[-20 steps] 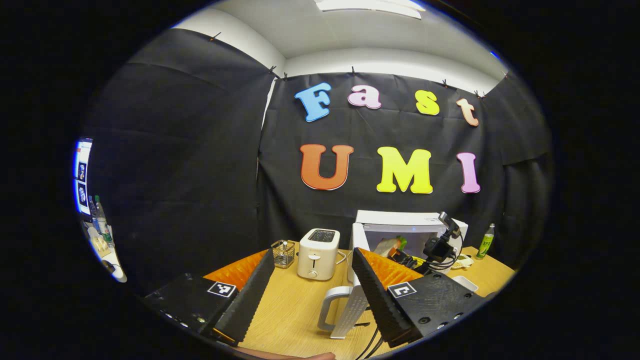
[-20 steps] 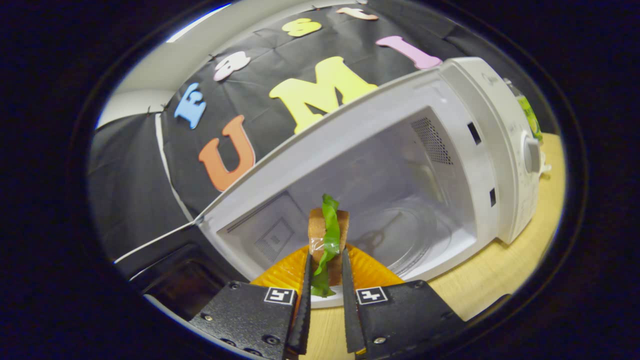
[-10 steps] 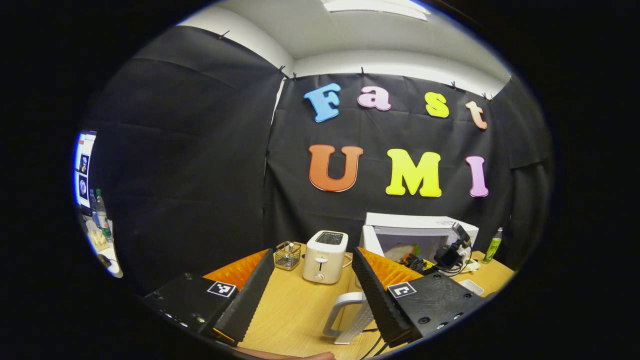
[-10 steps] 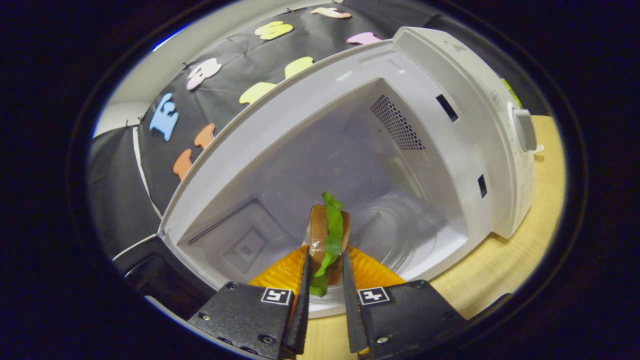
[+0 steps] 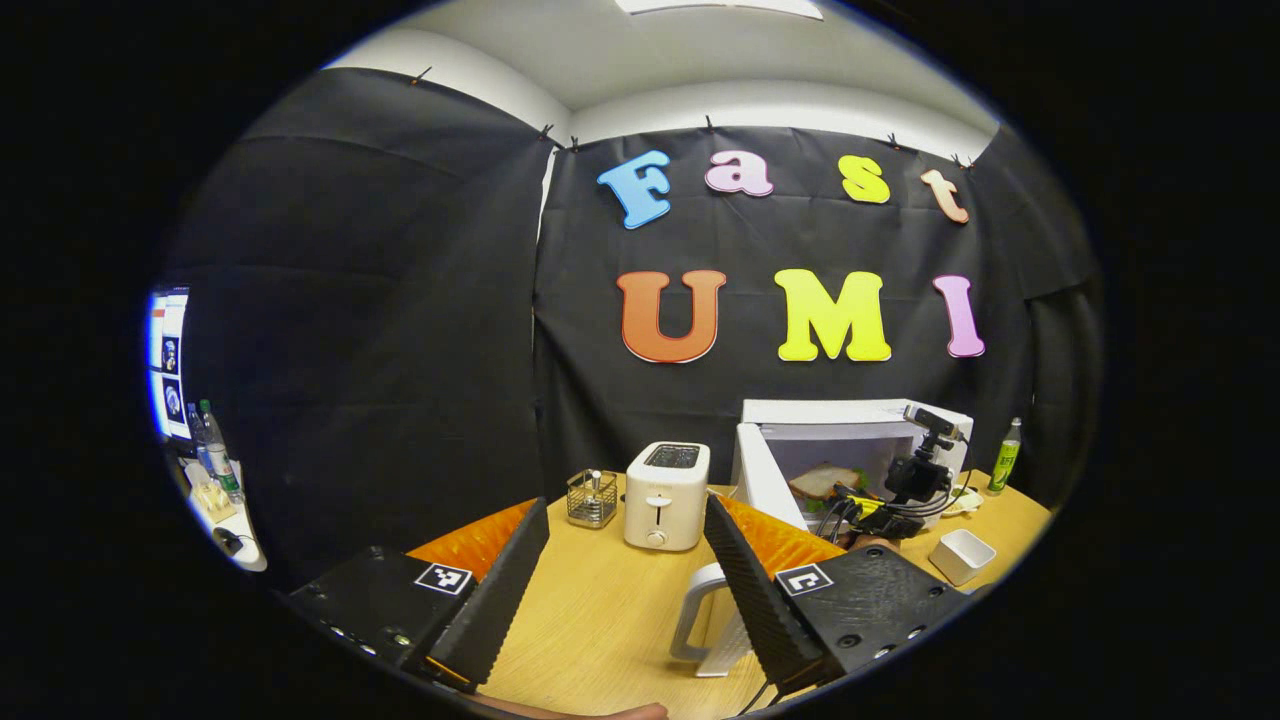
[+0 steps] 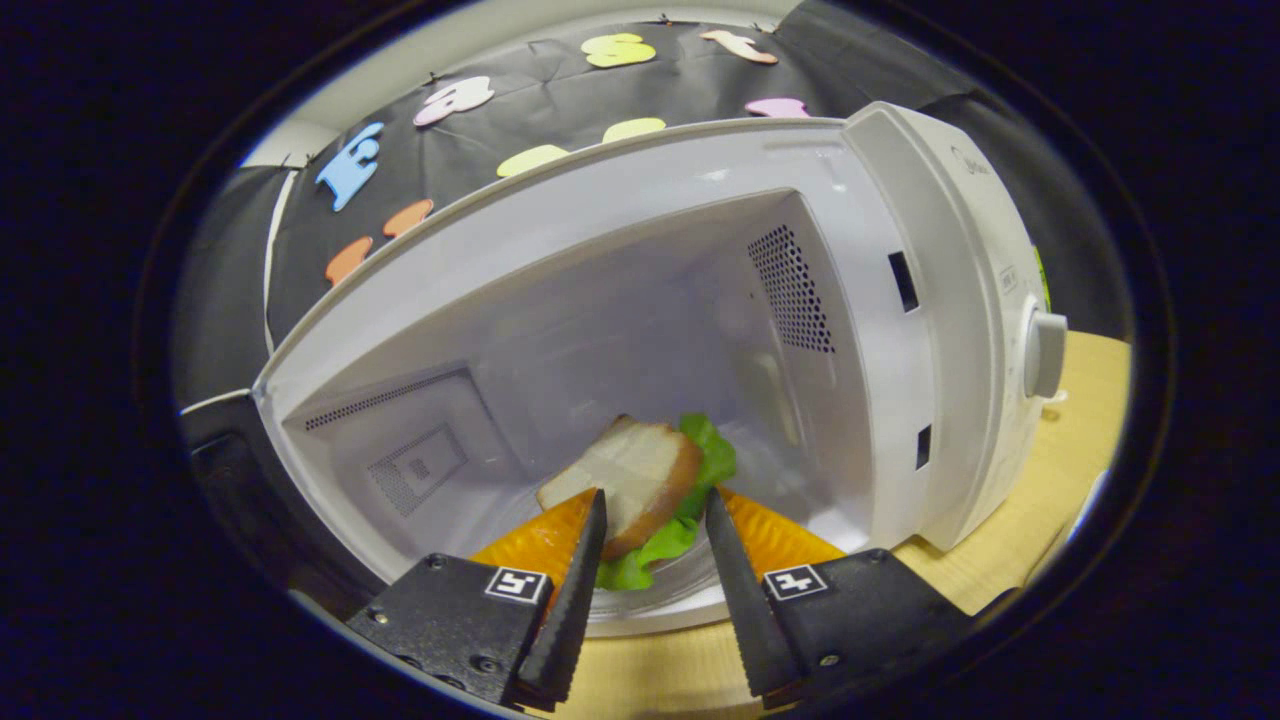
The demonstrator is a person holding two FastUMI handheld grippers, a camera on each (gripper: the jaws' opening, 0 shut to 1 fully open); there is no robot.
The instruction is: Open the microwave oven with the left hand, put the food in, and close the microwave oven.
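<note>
The white microwave [image 5: 850, 415] stands at the back right of the table with its door [image 5: 768, 485] swung open; the door's handle [image 5: 690, 615] shows beside my left gripper [image 5: 625, 503], which hangs open and empty over the table. A sandwich [image 6: 635, 470] of bread and green lettuce lies tilted on the cavity floor [image 6: 800, 480]. My right gripper [image 6: 655, 495] is at the cavity mouth, open, with a fingertip on either side of the sandwich's near end. In the left gripper view the sandwich [image 5: 822, 480] shows inside, with the right gripper [image 5: 915, 480] in front.
A white toaster [image 5: 665, 495] and a small wire basket [image 5: 592, 498] stand left of the microwave. A white square dish [image 5: 958, 555] and a green bottle [image 5: 1005, 455] are at the right. The microwave's knob [image 6: 1045, 352] is on its right panel.
The right gripper carried the sandwich into the cavity, opened and let it go; it now lies down instead of standing upright between the fingers. The left gripper drifted slightly, still open.
</note>
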